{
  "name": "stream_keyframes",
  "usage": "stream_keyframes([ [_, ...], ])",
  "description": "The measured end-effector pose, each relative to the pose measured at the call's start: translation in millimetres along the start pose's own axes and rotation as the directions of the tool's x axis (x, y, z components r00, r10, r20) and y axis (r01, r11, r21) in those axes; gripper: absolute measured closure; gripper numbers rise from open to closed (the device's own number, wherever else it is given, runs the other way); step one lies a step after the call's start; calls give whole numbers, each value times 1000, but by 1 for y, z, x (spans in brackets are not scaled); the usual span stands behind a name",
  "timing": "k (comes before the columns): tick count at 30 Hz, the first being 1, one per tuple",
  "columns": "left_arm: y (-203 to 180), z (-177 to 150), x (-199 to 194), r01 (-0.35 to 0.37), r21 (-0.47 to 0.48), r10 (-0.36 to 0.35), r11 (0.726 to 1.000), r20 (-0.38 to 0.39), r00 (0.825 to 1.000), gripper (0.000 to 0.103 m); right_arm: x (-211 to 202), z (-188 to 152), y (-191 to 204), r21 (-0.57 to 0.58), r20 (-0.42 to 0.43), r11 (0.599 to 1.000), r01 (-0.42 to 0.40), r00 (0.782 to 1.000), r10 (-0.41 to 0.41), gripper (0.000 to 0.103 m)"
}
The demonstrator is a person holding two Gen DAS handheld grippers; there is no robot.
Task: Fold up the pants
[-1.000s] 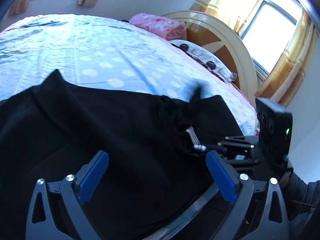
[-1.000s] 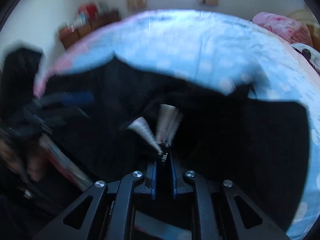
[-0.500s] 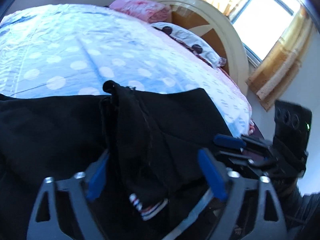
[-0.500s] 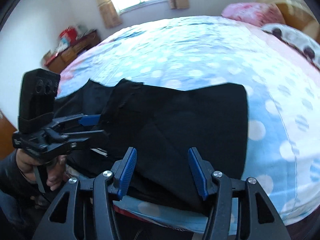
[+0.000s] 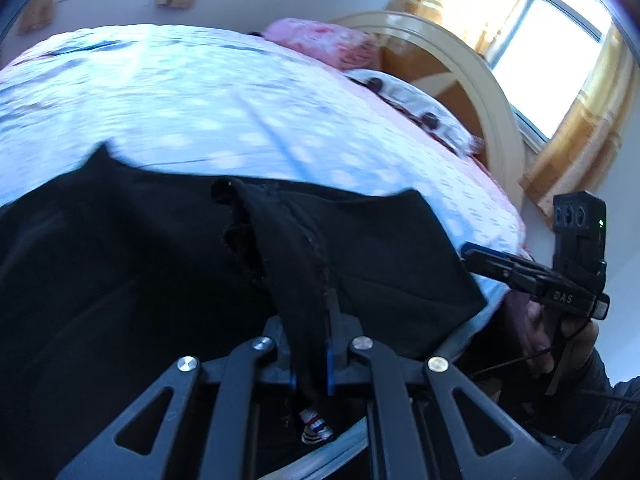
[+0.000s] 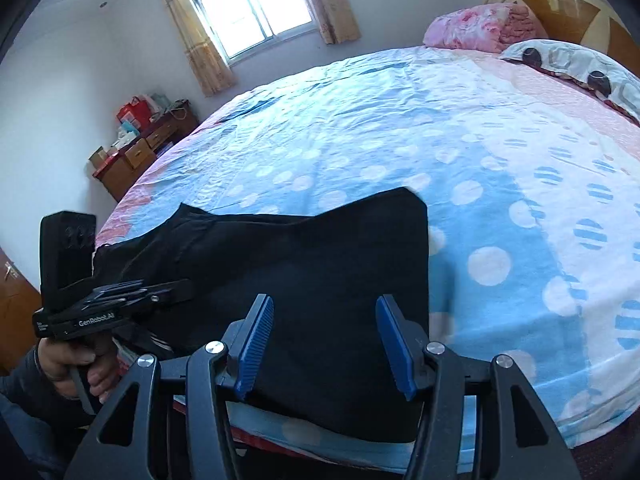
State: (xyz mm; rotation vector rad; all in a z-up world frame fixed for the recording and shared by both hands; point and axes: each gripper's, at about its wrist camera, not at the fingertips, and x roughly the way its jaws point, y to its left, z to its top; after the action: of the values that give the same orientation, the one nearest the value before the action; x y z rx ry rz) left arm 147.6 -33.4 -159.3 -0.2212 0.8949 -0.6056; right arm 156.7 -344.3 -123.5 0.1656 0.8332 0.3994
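Black pants (image 5: 140, 264) lie spread over the near edge of a bed with a blue polka-dot sheet (image 5: 192, 108). My left gripper (image 5: 310, 340) is shut on a raised fold of the pants (image 5: 296, 248); a striped tag (image 5: 314, 430) hangs below the jaws. In the right wrist view the pants (image 6: 320, 256) lie flat. My right gripper (image 6: 324, 332) is open and empty just above their near edge. The left gripper (image 6: 132, 300) shows at the left there, and the right gripper (image 5: 520, 270) shows at the right of the left wrist view.
A pink quilt (image 6: 480, 26) and a spotted pillow (image 6: 576, 64) lie at the head of the bed by a wooden headboard (image 5: 460, 68). A cluttered wooden dresser (image 6: 140, 148) stands against the far wall under a window (image 6: 248, 4).
My left gripper has shut on a fold of the pants. My right gripper let go of the fabric, opened and drew back to the near edge.
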Motion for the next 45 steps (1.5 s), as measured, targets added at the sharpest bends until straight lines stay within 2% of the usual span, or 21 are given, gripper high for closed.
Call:
stream_keyframes([
  [5,23,-13,6,-1,-17,1,1000,-28,1000,93,28,-2,19,-52,-79,998,-17,997,13,47],
  [8,20,-16,15,-42,25,42,999,-21,999,91,51,-6,18,-74,-153,996,50,986,-60,47],
  [12,21,-13,10,-45,40,45,998,1,999,86,44,-4,16,-51,-145,998,27,989,-34,47],
  [16,18,-11,6,-50,90,49,995,12,999,85,33,-2,15,-84,-141,996,38,989,-50,47],
  [18,15,-12,4,-58,119,56,991,25,998,88,29,-4,16,-100,-139,995,22,990,-35,46],
  [20,9,-11,1,-65,148,58,987,50,997,89,33,-10,19,-125,-181,992,2,983,-24,46],
  [22,3,-11,-2,-70,183,57,981,73,996,89,39,-16,22,-162,-186,986,32,981,-62,46],
  [23,2,-11,0,-100,200,87,975,69,994,89,39,-17,23,-167,-181,985,39,981,-69,46],
  [25,9,-13,5,-134,194,125,972,58,990,89,38,-17,25,-160,-170,987,22,984,-49,46],
  [29,22,-17,8,-125,147,119,981,48,992,84,36,-13,26,-131,-160,991,-10,987,-11,46],
  [31,18,-17,7,-140,157,133,978,57,990,73,40,-15,26,-143,-183,990,1,983,-27,45],
  [34,8,-15,-8,-204,189,185,961,110,977,51,41,-16,24,-158,-199,987,14,979,-46,45],
  [35,7,-13,-13,-220,189,198,957,129,972,41,38,-14,23,-155,-189,988,11,981,-41,44],
  [36,5,-11,-22,-259,183,229,948,170,958,33,33,-11,21,-145,-170,989,11,985,-36,44],
  [38,0,-5,-34,-302,181,257,936,233,938,26,24,-3,15,-116,-129,993,20,991,-35,44],
  [39,-2,-2,-38,-306,176,258,936,251,933,26,21,4,9,-89,-104,996,23,994,-32,43],
  [40,-5,2,-40,-286,171,236,943,262,936,25,20,10,6,-64,-92,998,21,995,-27,42],
  [42,-11,8,-35,-228,176,181,958,248,952,22,24,22,-1,-30,-87,999,15,996,-18,42],
  [45,-21,13,-11,-184,200,147,962,188,971,22,38,41,-6,-45,-60,999,9,998,-12,42],
])
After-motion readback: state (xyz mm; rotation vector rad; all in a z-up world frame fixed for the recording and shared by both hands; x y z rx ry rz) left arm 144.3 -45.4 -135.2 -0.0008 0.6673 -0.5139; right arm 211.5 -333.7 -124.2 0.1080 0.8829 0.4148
